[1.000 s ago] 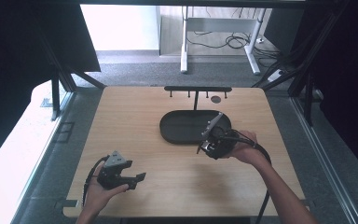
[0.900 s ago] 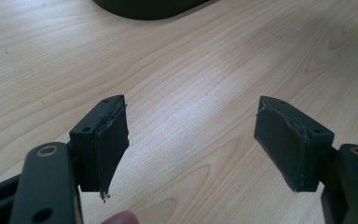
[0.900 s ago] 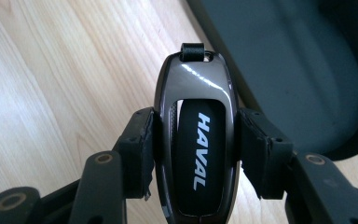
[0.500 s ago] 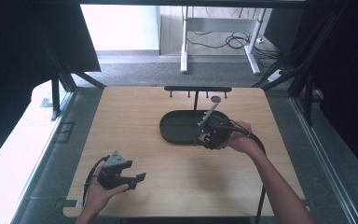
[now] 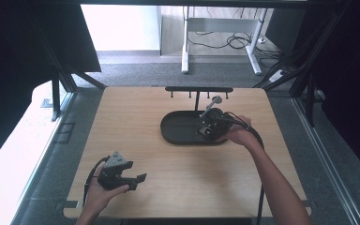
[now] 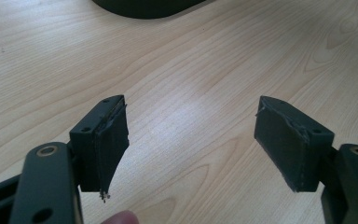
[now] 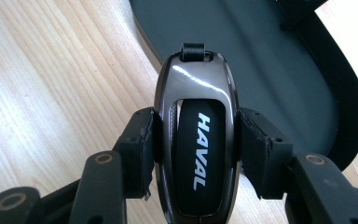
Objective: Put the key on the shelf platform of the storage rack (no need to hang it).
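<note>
One key fob (image 7: 196, 149) in play, two hand-held grippers, one dark oval tray (image 5: 180, 133), one black hook rack (image 5: 198, 89) behind it. The right hand-held gripper (image 7: 196, 154) is clamped on the fob, pads pressing both long sides. In the right gripper view the fob's long axis runs straight out along the jaws, strap loop end pointing away, lettered face up toward the camera. It sits above the tray's near rim, tray floor beyond it. In the high view the rack's post rises just beside that gripper. The left hand-held gripper (image 6: 191, 140) waits near the counter's (image 5: 136, 117) front left corner, jaws apart, only bare wood between them.
</note>
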Tool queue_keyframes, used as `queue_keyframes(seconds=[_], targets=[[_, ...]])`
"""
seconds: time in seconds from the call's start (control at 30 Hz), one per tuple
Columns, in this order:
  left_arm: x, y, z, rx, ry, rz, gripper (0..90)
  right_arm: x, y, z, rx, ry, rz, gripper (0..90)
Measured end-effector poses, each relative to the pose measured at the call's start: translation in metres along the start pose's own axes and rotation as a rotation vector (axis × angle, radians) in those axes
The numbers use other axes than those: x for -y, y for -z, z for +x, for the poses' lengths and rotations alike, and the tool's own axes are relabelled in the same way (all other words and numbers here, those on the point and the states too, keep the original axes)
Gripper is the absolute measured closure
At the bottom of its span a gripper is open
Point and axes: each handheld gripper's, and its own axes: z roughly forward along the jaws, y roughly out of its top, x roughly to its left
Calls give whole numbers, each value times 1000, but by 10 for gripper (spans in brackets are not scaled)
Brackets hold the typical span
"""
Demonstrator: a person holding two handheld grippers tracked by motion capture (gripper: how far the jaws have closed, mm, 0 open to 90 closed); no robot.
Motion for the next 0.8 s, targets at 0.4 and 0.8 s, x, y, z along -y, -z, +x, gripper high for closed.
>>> queue_keyframes(seconds=[0.4,0.8], targets=[[1,-4,1,6,1,13,261,-14,-14,-12,-2,7,4,498],[2,-4,4,6,3,18,261,-31,-27,-16,-29,11,11,498]])
